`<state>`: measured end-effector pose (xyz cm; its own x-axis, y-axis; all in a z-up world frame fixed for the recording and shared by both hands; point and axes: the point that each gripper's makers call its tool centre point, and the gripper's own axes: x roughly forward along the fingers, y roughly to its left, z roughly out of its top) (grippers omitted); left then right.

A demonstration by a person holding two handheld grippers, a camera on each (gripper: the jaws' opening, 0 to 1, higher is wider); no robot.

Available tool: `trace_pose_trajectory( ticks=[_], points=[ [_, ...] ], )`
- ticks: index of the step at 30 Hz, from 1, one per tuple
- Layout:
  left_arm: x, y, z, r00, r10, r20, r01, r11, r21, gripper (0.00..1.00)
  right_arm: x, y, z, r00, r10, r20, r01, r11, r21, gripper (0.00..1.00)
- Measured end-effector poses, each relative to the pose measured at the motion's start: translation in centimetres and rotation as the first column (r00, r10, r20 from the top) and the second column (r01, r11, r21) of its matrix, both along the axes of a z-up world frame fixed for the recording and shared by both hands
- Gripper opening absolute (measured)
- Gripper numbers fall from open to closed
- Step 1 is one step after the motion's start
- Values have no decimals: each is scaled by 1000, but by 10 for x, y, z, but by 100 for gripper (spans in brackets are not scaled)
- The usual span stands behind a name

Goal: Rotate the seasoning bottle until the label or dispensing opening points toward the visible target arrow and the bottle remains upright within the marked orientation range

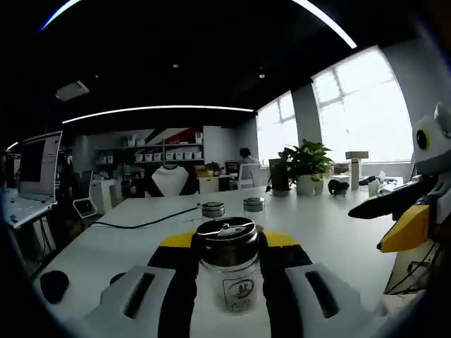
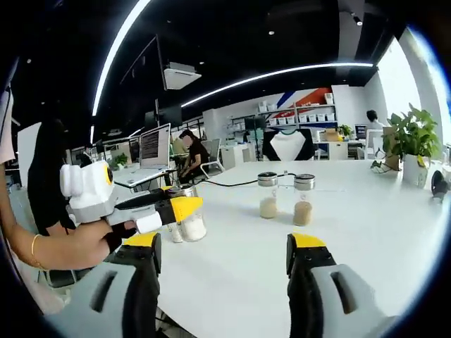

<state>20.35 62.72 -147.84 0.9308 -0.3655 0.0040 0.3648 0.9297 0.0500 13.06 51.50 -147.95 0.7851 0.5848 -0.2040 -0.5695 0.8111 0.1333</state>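
Three bottles stand before me in the left gripper view. My left tongs (image 1: 227, 271) rise from the bottom of the frame and are closed on the seasoning bottle (image 1: 229, 264), one black jaw pressed to each side of its clear glass body. It stands upright at lower centre, its dark metal lid on and a printed label facing the camera. Beyond it, toward the middle of the frame, two smaller jars (image 1: 213, 210) stand on the white surface (image 1: 324, 225), near each other and well apart from the held bottle. A black cable (image 1: 144, 224) runs across the surface left of them. At the right edge, my other tongs (image 1: 394, 215) come in, white body with black and yellow jaws. A potted plant (image 1: 306, 165) sits at the far right end of the surface, and a laptop (image 1: 32, 176) at the left edge.

In the right gripper view, my right tongs (image 2: 224, 257) rise from the bottom with yellow-tipped jaws spread wide, nothing between them, only the bare white surface (image 2: 366, 211). At left centre my hand (image 2: 70, 246) carries the left tongs (image 2: 169, 208), closed around the seasoning bottle (image 2: 189, 224), which stands on the surface near its left edge. Two jars (image 2: 268, 195) with pale contents stand side by side at the centre, well apart from it. A seated person (image 2: 192, 156) is behind, in the upper left.
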Motion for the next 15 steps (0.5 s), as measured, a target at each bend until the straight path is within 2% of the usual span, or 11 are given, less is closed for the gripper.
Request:
trace_pose_trajectory(
  ticks=[9,15],
  points=[
    [15,14,-28,999,32,-28,-32,999,5,35,5,-13,-4,999,-47,-18,46,999,-14,72],
    [19,16,-41,998,42,-48,-40,998,42,35,4,-16,-6,999,-49,-22,48,998,-36,71]
  ],
)
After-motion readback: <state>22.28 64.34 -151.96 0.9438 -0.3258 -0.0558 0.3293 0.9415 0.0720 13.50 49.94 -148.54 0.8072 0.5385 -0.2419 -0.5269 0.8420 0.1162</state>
